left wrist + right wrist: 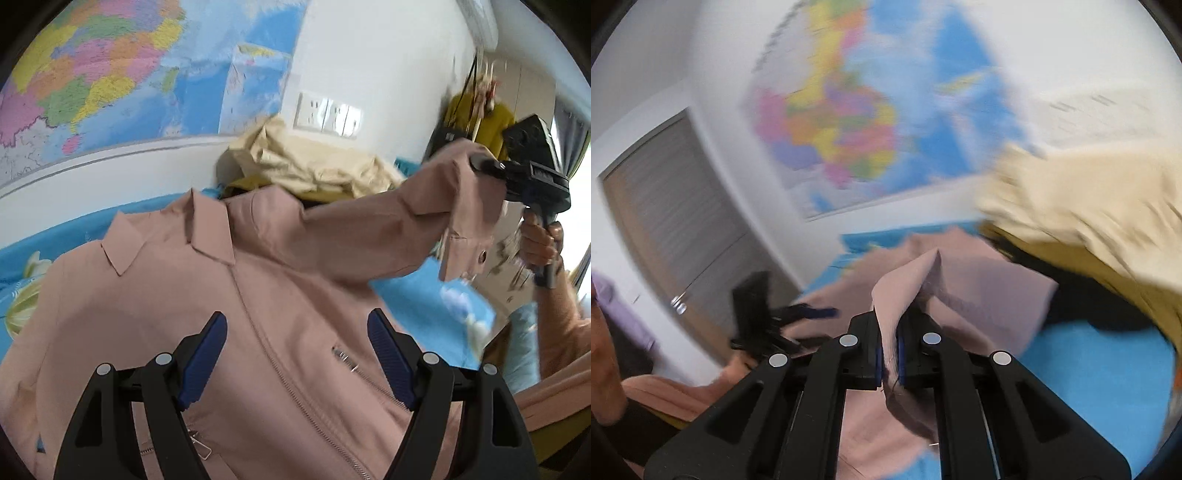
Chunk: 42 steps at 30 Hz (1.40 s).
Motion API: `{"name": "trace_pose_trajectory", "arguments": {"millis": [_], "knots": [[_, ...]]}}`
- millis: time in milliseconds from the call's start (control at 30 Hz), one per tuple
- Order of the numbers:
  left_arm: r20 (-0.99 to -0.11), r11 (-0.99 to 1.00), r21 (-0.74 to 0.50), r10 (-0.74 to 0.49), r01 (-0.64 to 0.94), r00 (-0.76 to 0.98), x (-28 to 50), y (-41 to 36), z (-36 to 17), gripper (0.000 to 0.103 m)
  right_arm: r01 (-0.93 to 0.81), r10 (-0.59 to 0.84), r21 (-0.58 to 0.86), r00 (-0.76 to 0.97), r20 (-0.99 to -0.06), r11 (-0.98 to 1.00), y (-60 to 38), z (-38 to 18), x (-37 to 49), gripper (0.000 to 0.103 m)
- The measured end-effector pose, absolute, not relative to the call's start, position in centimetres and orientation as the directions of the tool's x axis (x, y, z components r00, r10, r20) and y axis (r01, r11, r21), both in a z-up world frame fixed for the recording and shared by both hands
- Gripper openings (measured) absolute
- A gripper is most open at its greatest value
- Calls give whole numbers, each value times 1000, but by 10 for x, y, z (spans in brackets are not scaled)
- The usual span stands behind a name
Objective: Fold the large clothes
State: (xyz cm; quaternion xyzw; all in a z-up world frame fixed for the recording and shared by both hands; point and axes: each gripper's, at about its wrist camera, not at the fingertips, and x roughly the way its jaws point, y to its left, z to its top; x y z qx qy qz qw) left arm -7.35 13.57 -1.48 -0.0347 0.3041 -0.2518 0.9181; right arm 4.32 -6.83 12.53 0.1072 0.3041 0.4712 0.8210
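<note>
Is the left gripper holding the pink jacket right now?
No, the left gripper hangs open above the pink jacket, with nothing between its blue pads.

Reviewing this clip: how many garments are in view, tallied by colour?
Pink jacket, sleeve pinched in the right claw: 1
Cream garment, heaped behind it: 1
Mustard garment, under the cream one: 1
Mustard garment hanging by the wall: 1
Total: 4
The left claw is open above the jacket.
</note>
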Motion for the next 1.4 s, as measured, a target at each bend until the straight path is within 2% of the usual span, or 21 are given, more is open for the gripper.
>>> {"name": "trace_pose_trajectory", "arguments": {"millis": [133,333,367,400,467,600,733,800,900,967,1000,1033,1067,1133,1167,1233,1267,1300,1367,1400], "knots": [[-498,881,-235,-472,410,728,-84,159,-4,77,-793,871,438,224,-437,423,21,136,64,6],[-516,932,-214,-363,294,776,-98,205,-7,82,-776,817,514,2,-577,364,155,65,103,8],[-525,935,-212,-353,283,774,-97,209,-9,83,-768,801,517,-9,-599,378,169,55,106,16],[-541,940,-211,-342,270,768,-95,213,-13,85,-753,781,522,-19,-624,400,180,42,111,38],[-582,949,-196,-314,245,750,-87,217,-24,85,-741,736,506,-22,-676,442,198,18,118,75],[-632,938,-240,-347,251,693,-71,218,-46,85,-736,736,486,25,-676,472,177,14,118,73],[-652,921,-270,-389,279,651,-60,209,-57,85,-738,735,383,221,-641,555,121,38,123,76],[-672,917,-262,-397,300,626,-51,198,-60,89,-667,694,356,344,-633,655,75,38,134,81],[-724,920,-226,-379,320,576,-37,178,-71,90,-548,620,361,418,-664,755,25,18,152,82],[-750,921,-216,-370,326,549,-28,167,-78,90,-475,593,393,406,-696,787,2,-7,164,82],[-764,924,-206,-357,321,537,-23,163,-82,83,-452,586,405,394,-708,794,-6,-20,165,82],[-778,930,-191,-338,313,529,-18,160,-86,62,-438,588,422,376,-716,794,-10,-32,166,82],[-796,934,-183,-324,306,512,-13,159,-91,50,-436,597,440,348,-723,786,-11,-44,166,82],[-805,934,-225,-338,277,487,-4,168,-95,5,-449,620,461,326,-713,766,-5,-58,166,82],[-798,927,-266,-365,264,479,-2,177,-93,0,-463,641,476,313,-701,748,-5,-58,164,81],[-757,911,-348,-413,223,507,-1,201,-84,2,-480,667,500,282,-690,721,6,-66,166,64],[-738,916,-363,-395,172,547,-3,222,-76,2,-490,675,509,257,-691,708,8,-68,166,37],[-737,926,-350,-364,139,569,-5,232,-71,2,-503,682,515,231,-694,694,11,-71,166,18],[-751,959,-279,-252,53,611,-15,253,-60,4,-516,677,498,244,-695,697,8,-68,165,12],[-751,963,-267,-238,46,615,-19,257,-57,15,-522,678,492,255,-689,697,5,-64,163,11]]}}
